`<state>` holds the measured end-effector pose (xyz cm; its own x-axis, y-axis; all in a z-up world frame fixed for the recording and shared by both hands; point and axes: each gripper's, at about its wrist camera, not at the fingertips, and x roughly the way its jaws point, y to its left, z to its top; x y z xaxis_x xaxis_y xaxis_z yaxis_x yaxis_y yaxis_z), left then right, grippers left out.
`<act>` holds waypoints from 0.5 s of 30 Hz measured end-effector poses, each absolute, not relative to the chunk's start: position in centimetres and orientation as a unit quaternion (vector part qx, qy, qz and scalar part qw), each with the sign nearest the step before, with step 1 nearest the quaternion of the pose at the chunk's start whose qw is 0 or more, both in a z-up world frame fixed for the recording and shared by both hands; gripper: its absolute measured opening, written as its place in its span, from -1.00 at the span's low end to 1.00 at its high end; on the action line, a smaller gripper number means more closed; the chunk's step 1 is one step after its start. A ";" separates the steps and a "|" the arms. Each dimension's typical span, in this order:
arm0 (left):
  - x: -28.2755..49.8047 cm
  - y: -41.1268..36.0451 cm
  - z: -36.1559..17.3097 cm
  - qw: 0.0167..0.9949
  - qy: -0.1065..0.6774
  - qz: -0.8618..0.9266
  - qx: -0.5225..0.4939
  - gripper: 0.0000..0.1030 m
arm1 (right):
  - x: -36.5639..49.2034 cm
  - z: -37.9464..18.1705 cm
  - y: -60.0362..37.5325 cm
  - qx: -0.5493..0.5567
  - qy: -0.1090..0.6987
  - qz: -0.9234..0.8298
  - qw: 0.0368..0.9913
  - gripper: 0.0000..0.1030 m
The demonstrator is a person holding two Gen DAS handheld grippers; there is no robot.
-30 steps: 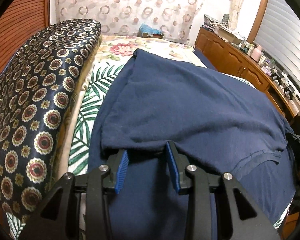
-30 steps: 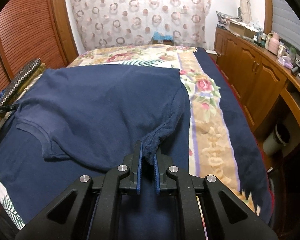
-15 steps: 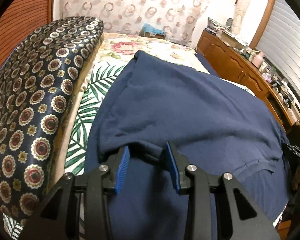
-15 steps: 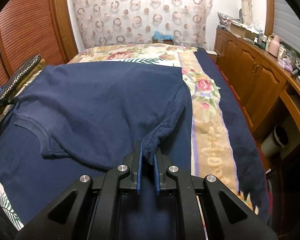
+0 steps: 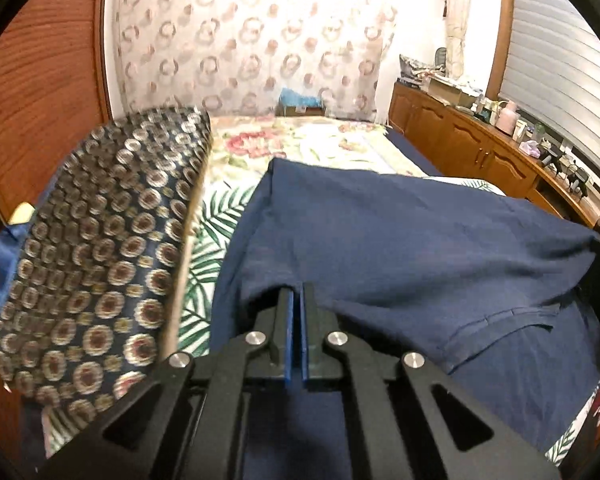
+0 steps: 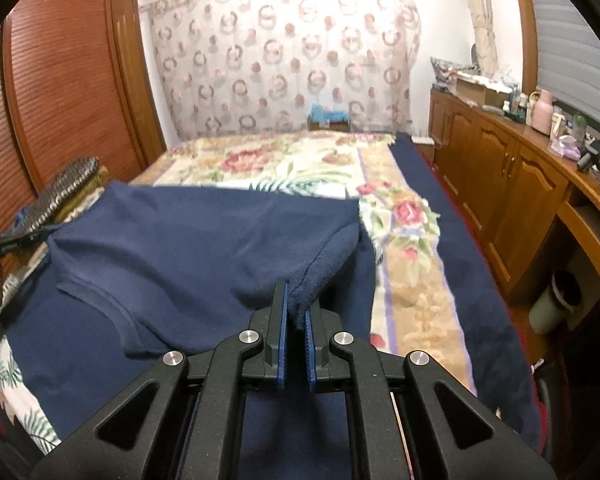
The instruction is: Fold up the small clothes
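Observation:
A navy blue shirt (image 5: 400, 232) lies spread on the bed, its near edge lifted off the navy blanket (image 5: 520, 380). My left gripper (image 5: 298, 292) is shut on the shirt's near left shoulder. My right gripper (image 6: 296, 292) is shut on the shirt's near right shoulder (image 6: 320, 264), which bunches between the blue pads. The shirt (image 6: 204, 240) sags between the two grips, and its collar edge (image 6: 96, 296) hangs near the front. The left gripper's tip (image 6: 4, 240) shows at the far left of the right wrist view.
A dark patterned cushion (image 5: 100, 240) lies along the bed's left side. A floral blanket (image 6: 300, 168) covers the far end of the bed. A wooden cabinet (image 6: 512, 192) with small items stands to the right, and a wooden wardrobe (image 6: 68, 96) to the left.
My left gripper has closed on the shirt's near edge; it was open around it before. Both grippers have risen, lifting the near edge of the shirt off the blanket.

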<state>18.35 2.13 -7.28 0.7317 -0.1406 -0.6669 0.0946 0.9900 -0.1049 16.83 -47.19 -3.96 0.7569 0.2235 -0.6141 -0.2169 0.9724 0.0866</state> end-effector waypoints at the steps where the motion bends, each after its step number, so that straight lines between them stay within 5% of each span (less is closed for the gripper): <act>1: 18.0 2.1 -7.0 0.932 0.356 -0.065 -0.031 -1.00 | 16.7 -3.6 -47.2 0.006 0.326 0.120 0.938 -0.91; 15: 10.5 3.6 -2.5 0.949 0.298 -0.093 -0.034 -1.00 | 10.0 1.0 -47.2 -0.003 0.310 0.139 0.941 -0.91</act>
